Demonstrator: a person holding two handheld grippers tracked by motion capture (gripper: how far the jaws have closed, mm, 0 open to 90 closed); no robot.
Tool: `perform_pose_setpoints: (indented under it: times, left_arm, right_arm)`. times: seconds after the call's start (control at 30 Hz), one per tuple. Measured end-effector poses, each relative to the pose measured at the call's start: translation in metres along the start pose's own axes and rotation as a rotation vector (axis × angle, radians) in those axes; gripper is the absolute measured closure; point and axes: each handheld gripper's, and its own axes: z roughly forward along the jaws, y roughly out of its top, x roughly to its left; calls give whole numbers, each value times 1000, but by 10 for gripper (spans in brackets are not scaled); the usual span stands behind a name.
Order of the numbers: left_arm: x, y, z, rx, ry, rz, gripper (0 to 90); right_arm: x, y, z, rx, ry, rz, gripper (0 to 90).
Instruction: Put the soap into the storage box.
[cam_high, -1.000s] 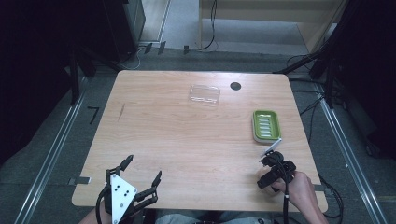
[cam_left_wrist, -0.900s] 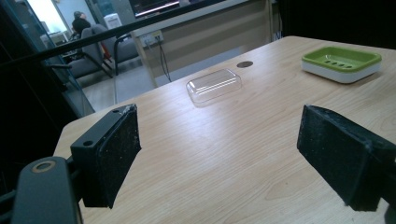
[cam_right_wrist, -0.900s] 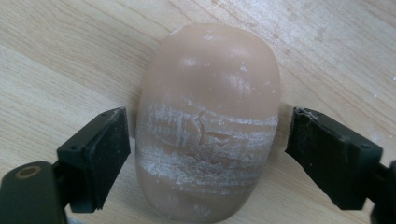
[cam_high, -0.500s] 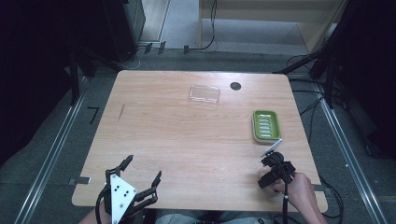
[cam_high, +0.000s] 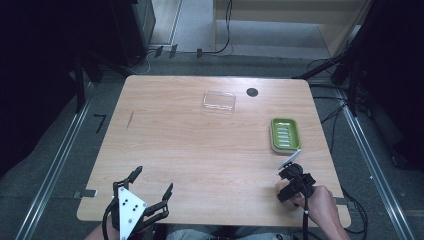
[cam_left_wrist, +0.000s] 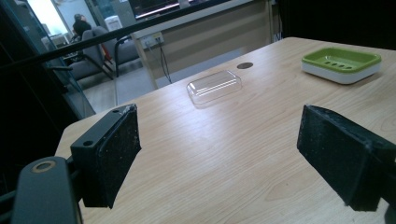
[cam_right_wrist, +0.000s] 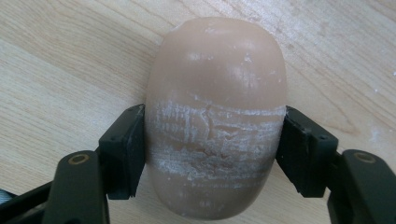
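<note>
Right tongs (cam_right_wrist: 212, 154) have just been closing and now clamp the soap bar (cam_right_wrist: 215, 112) near the tabletop's (cam_high: 200, 145) right front corner, ready to lift toward the green soap dish (cam_high: 285, 134), while left tongs (cam_left_wrist: 219, 154) gape idle.

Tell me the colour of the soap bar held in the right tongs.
Pinkish tan soap bar, with whitish scuff marks across its middle; the right gripper view shows it best.

The right gripper (cam_high: 289, 186) hides the soap bar (cam_right_wrist: 215, 116) from above.

One soap bar (cam_right_wrist: 215, 116); one green soap dish (cam_high: 285, 134); one clear lid (cam_high: 219, 101); two claws.
</note>
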Motion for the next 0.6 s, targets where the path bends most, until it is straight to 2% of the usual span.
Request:
perform_pose_setpoints:
  times: [0.6]
  left_arm:
    - [0, 0, 0, 0, 1, -3, 139]
  right_arm:
    - [-3, -1, -2, 13, -2, -39, 329]
